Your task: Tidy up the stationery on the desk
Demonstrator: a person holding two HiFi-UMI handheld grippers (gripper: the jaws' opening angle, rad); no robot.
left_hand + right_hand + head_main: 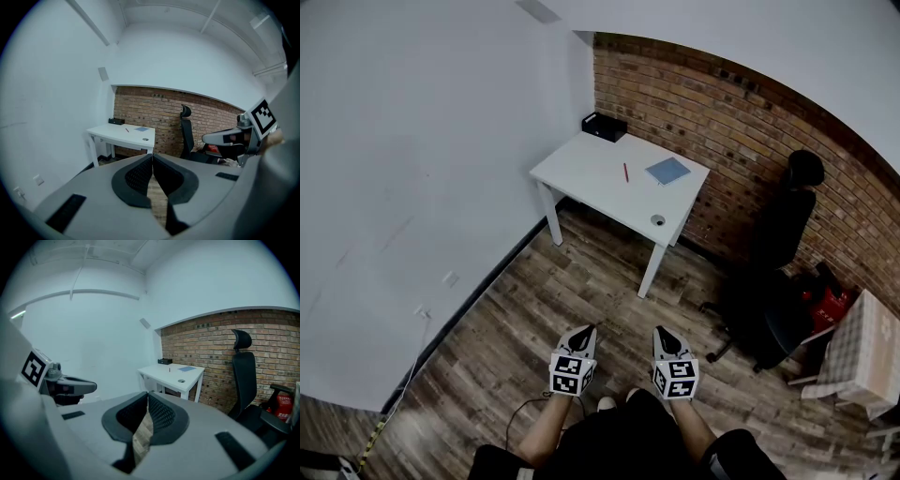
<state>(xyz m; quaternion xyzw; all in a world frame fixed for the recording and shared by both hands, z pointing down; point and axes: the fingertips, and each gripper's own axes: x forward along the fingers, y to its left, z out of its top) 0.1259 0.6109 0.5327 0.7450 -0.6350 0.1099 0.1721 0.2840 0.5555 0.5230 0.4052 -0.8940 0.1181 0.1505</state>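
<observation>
A white desk [591, 178] stands in the far corner by the brick wall. On it lie a red pen [625, 172], a blue notebook [667, 171], a black box [604, 126] at the back corner and a small round tape roll [657, 220] near the front edge. My left gripper [587, 330] and right gripper [661, 332] hang side by side over the wooden floor, well short of the desk, both shut and empty. The left gripper view shows the desk [115, 133] beyond the shut left gripper [152, 156]. In the right gripper view the desk [161, 372] lies past the shut right gripper [147, 396].
A black office chair [778, 272] stands right of the desk, with a red object [825, 302] and a checked box [867, 352] beyond it. A white wall runs along the left. A cable [520, 417] lies on the floor by my feet.
</observation>
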